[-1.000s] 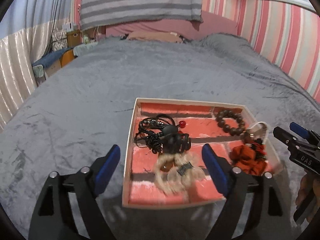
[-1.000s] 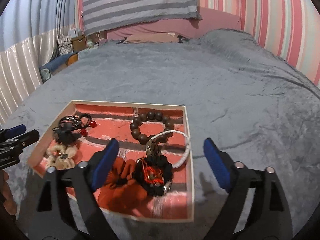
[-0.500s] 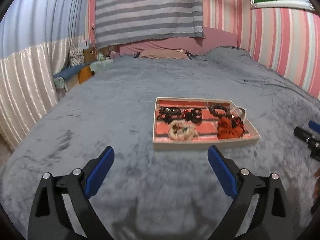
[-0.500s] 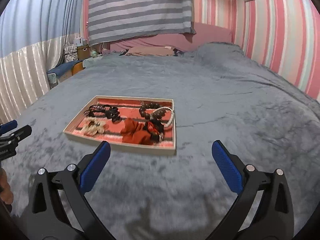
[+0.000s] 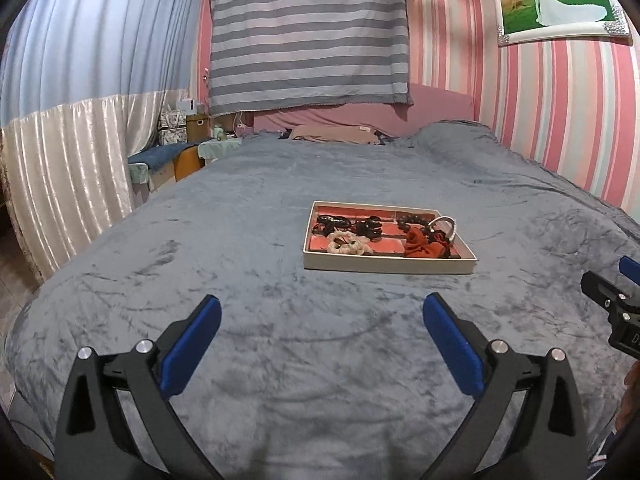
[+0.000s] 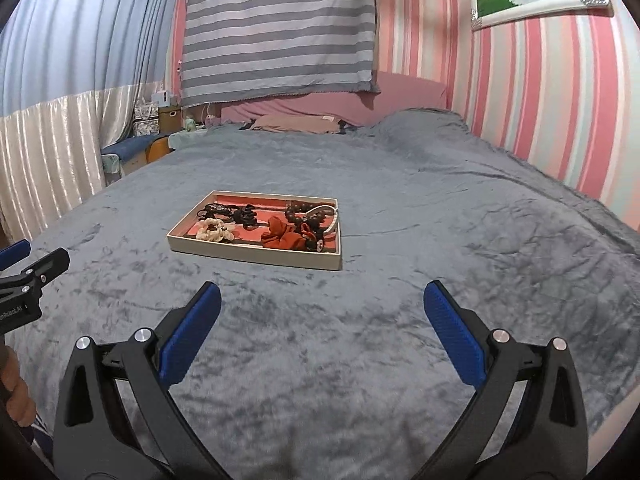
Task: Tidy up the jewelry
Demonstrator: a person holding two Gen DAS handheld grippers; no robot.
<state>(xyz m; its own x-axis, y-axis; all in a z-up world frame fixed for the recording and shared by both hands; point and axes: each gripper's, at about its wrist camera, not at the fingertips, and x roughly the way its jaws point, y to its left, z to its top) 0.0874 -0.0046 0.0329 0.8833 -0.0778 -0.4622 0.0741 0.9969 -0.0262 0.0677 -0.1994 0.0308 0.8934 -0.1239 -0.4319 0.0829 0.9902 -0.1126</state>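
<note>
Left wrist view
Left gripper [image 5: 322, 316]: blue pads spread wide, nothing between them; held above the grey bedspread [image 5: 224, 264], well short of the tray.
Tray [image 5: 384, 267]: shallow cream-walled box with a red-patterned floor, lying flat on the bedspread ahead and slightly right of centre.
Tray contents: black hair ties [image 5: 333, 222] at far left; black claw clip [image 5: 370, 227] beside them; cream scrunchie [image 5: 347, 243] at near left; dark bead bracelet [image 5: 412, 222] at far right; red scrunchie [image 5: 420, 243] at near right; white bangle [image 5: 444, 227] against the right wall.
Right gripper [image 5: 614, 304]: only its black tip and one blue pad show at the right edge; finger spacing cannot be told here.
Background: striped cloth [image 5: 308, 32] hanging on the far wall; framed photo [image 5: 560, 0] at upper right.

Right wrist view
Right gripper [image 6: 322, 306]: pads wide apart, empty, above the bedspread.
Tray [image 6: 256, 254]: ahead and left of centre, well apart from the pads.
Left gripper [image 6: 28, 272]: partly visible at the left edge.
</note>
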